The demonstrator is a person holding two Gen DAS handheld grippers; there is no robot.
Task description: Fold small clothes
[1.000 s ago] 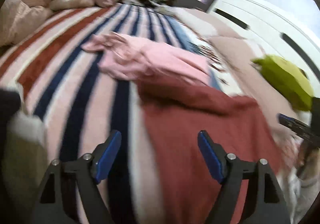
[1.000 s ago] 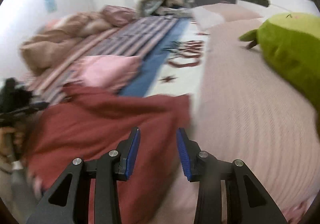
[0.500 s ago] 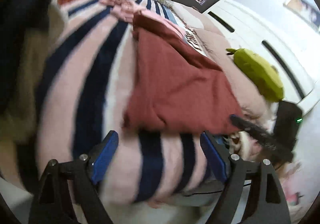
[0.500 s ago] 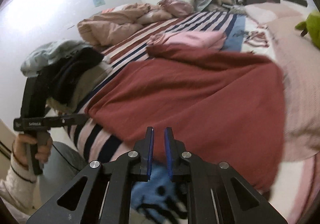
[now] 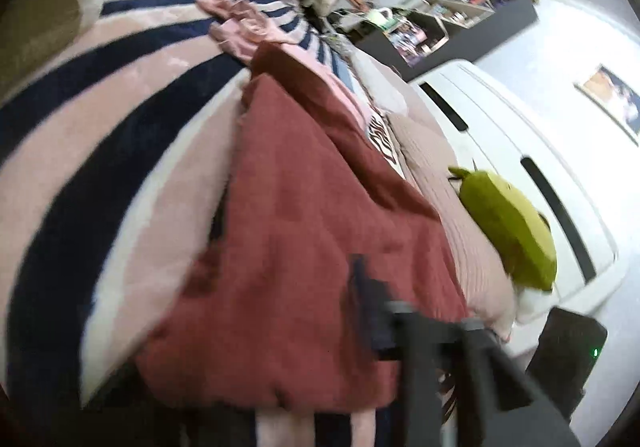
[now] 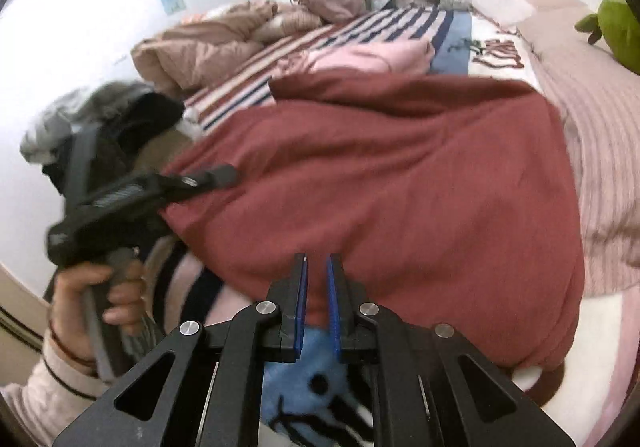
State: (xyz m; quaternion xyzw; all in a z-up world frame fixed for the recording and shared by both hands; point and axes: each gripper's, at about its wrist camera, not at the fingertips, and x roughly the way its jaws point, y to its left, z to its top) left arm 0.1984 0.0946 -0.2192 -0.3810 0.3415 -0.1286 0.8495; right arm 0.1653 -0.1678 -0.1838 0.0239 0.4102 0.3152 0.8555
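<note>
A dark red garment lies spread on the bed, its near hem at the bed's front edge; it also shows in the left wrist view. My right gripper is at the middle of that hem, its blue pads nearly together with a thin gap and red cloth at their tips. My left gripper reaches the garment's left corner in the right wrist view, and the corner lifts toward it. In the left wrist view only one blurred finger shows over the red cloth. A pink garment lies crumpled behind the red one.
The bed has a striped blanket and a pink ribbed cover. A green plush toy sits by the white headboard. Piled duvets and dark clothes lie at the left. A blue patterned cloth hangs below the edge.
Both grippers have dropped from above the bed to the red garment's near hem. The left one has swung onto its left corner. The right one has narrowed to a slit.
</note>
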